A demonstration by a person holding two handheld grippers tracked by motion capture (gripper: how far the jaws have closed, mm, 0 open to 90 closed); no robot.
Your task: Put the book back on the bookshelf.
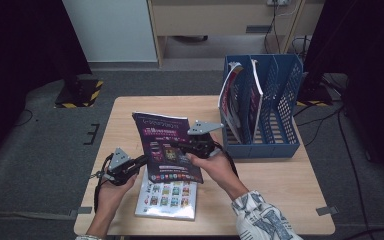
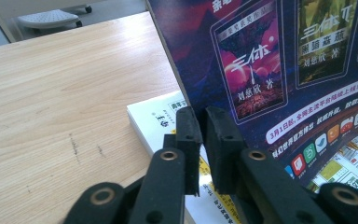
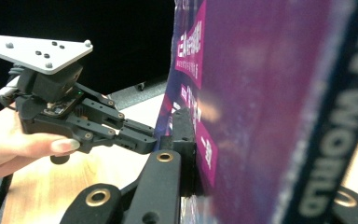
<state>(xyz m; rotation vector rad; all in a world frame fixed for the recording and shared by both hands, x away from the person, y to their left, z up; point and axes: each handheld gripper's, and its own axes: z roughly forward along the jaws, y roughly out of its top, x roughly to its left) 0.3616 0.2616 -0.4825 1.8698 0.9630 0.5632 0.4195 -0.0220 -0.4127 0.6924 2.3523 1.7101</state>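
A purple magazine (image 1: 165, 145) with book covers printed on it is held tilted above the table between both grippers. My left gripper (image 1: 143, 161) is shut on its lower left edge, and in the left gripper view the two jaws (image 2: 202, 124) pinch that edge. My right gripper (image 1: 174, 146) is shut on the magazine's right side. In the right gripper view one black jaw presses the purple cover (image 3: 261, 93) while the page hides the other, and the left gripper (image 3: 151, 140) shows beyond it. A white magazine (image 1: 167, 197) with coloured tiles lies flat underneath.
A blue file rack (image 1: 275, 145) with several slots stands at the table's right rear; two magazines (image 1: 230, 97) lean in its left slots. Bare wooden table (image 1: 120, 125) lies to the left. Dark curtains and a stand base (image 1: 80, 92) are on the floor beyond.
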